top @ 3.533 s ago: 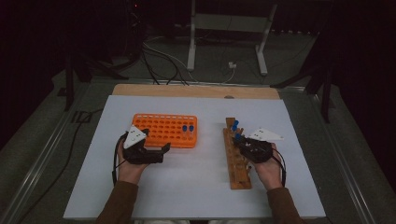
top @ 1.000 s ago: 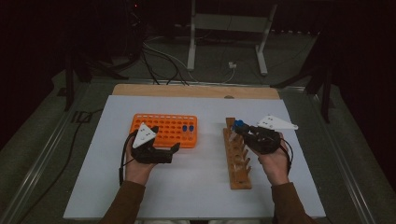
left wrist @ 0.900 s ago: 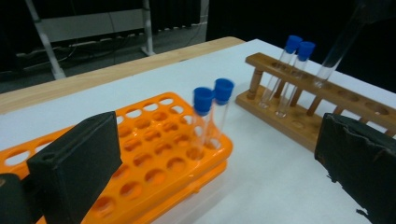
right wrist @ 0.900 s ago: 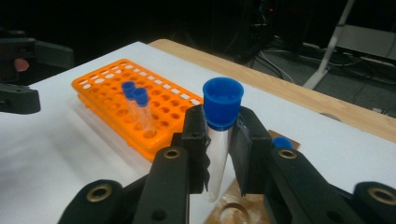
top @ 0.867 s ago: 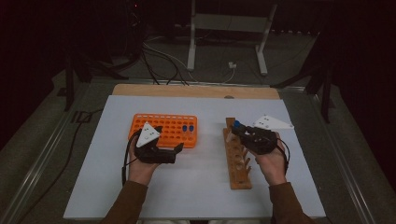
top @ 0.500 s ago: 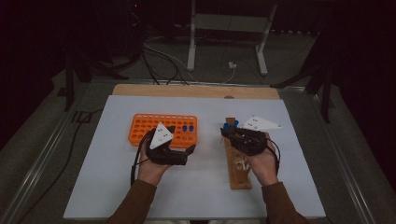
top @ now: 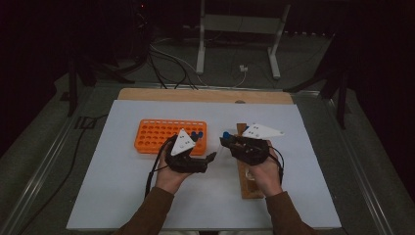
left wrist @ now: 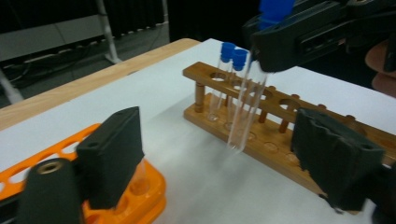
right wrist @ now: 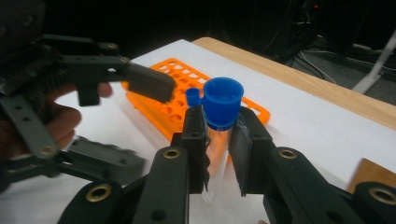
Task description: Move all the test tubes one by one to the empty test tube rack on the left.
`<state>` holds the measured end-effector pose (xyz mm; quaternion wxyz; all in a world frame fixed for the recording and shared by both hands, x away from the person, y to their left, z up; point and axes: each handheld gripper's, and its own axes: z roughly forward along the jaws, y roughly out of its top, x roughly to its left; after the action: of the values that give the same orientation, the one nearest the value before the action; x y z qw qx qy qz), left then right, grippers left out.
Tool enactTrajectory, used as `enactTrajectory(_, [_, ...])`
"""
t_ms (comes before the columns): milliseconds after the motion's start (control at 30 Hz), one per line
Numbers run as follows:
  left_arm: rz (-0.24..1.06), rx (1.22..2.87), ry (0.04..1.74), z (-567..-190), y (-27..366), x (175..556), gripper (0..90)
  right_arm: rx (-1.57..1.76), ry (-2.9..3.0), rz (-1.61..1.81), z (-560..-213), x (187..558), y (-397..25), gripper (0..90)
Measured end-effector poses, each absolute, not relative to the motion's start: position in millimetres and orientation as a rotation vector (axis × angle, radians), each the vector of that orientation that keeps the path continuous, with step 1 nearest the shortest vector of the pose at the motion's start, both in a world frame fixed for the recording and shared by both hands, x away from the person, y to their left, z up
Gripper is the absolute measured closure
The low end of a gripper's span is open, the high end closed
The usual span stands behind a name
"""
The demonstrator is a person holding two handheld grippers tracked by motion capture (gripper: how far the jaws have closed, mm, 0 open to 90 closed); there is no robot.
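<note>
From the high view, the right tool (top: 226,140) carries a blue-capped tube (top: 226,135) between the orange rack (top: 161,137) and wooden rack (top: 247,181), above the table (top: 122,196). In the left gripper view, the left tool (left wrist: 229,158) gapes wide, empty. The right gripper view shows the tube pinched just under its cap; it is likely light, slick and brittle, so the left tool should grasp mid-body.

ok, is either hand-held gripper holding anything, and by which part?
The right hand-held gripper clamps a blue-capped test tube on its clear upper body, just under the cap. The left hand-held gripper is open and holds nothing.
</note>
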<state>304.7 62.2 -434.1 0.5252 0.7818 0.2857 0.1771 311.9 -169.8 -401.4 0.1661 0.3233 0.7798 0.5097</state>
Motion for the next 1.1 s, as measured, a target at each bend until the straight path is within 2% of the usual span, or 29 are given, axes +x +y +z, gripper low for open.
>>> enactTrajectory(300, [0.395, 1.893, 0.634, -438, 54, 306, 51.8, 0.899, 2.253, 1.461, -405, 310, -159, 76.1])
enactTrajectory(500, [0.381, 1.904, 0.609, -440, 52, 307, 65.2, 0.894, 2.264, 1.478, -405, 309, -154, 76.1])
enactTrajectory(767, [0.39, 1.918, 0.594, -440, 53, 307, 77.1, 0.888, 2.278, 1.486, -407, 309, -151, 76.1])
enactTrajectory(933, [0.388, 1.917, 0.59, -440, 52, 307, 77.8, 0.891, 2.28, 1.487, -407, 309, -151, 75.5])
enactTrajectory(1100, [0.392, 1.922, 0.603, -441, 53, 308, 78.0, 0.895, 2.275, 1.502, -407, 309, -154, 61.7])
